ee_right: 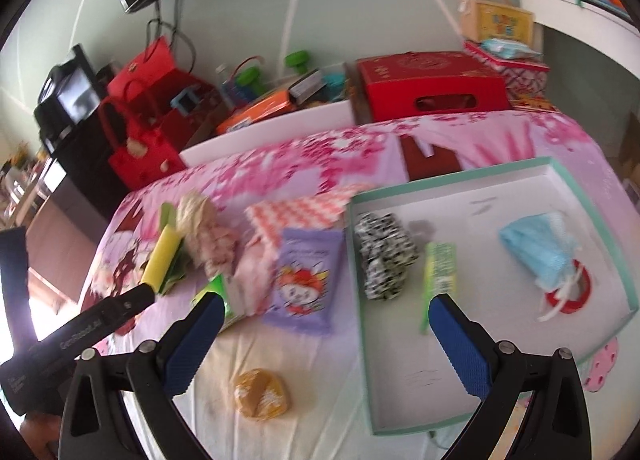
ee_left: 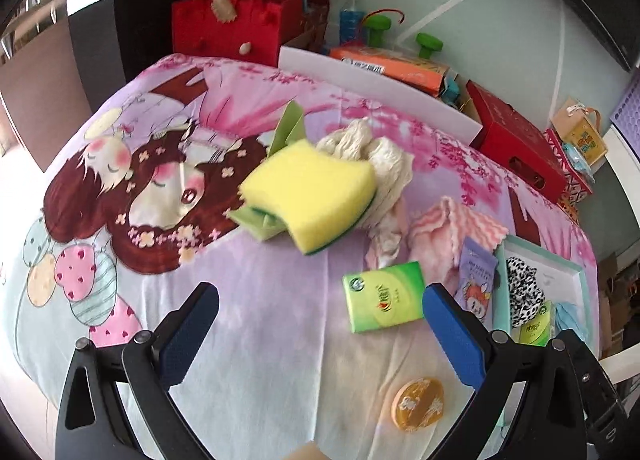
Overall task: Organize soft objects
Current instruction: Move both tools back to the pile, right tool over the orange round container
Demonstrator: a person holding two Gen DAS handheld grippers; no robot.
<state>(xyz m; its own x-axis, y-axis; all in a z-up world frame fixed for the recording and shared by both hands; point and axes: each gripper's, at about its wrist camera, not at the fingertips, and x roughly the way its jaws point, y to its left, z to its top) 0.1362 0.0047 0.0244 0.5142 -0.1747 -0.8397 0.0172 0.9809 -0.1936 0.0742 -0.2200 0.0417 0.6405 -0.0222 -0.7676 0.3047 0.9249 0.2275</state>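
Note:
My left gripper [ee_left: 320, 290] is open above the bedsheet, with nothing between its blue pads. Ahead of it a yellow sponge [ee_left: 312, 192] lies on a green cloth [ee_left: 286, 128], beside a cream cloth [ee_left: 372, 144] and a pink cloth [ee_left: 444, 232]. A green tissue pack [ee_left: 384, 302] lies by its right finger. My right gripper [ee_right: 326, 300] is open too and holds nothing. It hovers at the near left edge of a teal-rimmed tray [ee_right: 480, 184]. The tray holds a black-and-white fabric piece [ee_right: 384, 256], a green pack [ee_right: 438, 268] and a blue mask [ee_right: 536, 248].
A purple cartoon packet [ee_right: 304, 280] lies left of the tray, and an orange round item [ee_right: 260, 392] lies near the front. A red tape ring [ee_right: 572, 292] sits in the tray. Red boxes [ee_right: 432, 84], a red bag [ee_left: 228, 28] and clutter line the far side of the bed.

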